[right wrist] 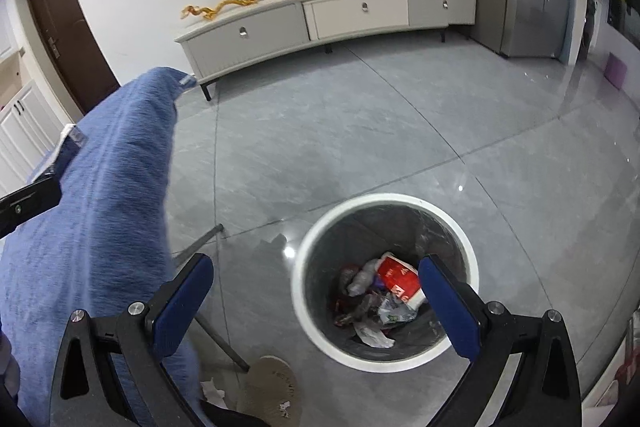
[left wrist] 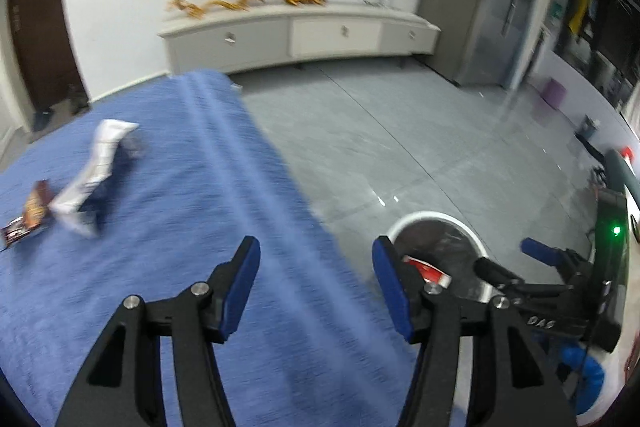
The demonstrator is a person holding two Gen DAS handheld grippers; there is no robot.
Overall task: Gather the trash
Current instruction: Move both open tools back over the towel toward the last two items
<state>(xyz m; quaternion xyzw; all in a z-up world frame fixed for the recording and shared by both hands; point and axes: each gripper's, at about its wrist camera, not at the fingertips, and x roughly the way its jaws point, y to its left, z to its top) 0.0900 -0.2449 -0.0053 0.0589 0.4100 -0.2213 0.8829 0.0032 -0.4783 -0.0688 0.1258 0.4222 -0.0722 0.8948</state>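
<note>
My left gripper (left wrist: 314, 265) is open and empty above the right edge of the blue-clothed table (left wrist: 168, 227). A white crumpled wrapper (left wrist: 94, 173) and a brown snack wrapper (left wrist: 30, 215) lie on the cloth at the far left. My right gripper (right wrist: 316, 281) is open and empty, hovering above the left rim of the white-rimmed trash bin (right wrist: 384, 201) on the floor. The bin holds several pieces of trash, among them a red and white carton (right wrist: 400, 277). The bin (left wrist: 436, 217) and the right gripper (left wrist: 516, 263) also show in the left wrist view.
Grey tiled floor (right wrist: 360, 131) spreads beyond the table. A low white TV cabinet (right wrist: 320, 15) with a gold dragon ornament stands along the far wall. A table leg (right wrist: 224, 341) and a beige slipper (right wrist: 272, 391) are near the bin. A brown door (right wrist: 68, 35) is at far left.
</note>
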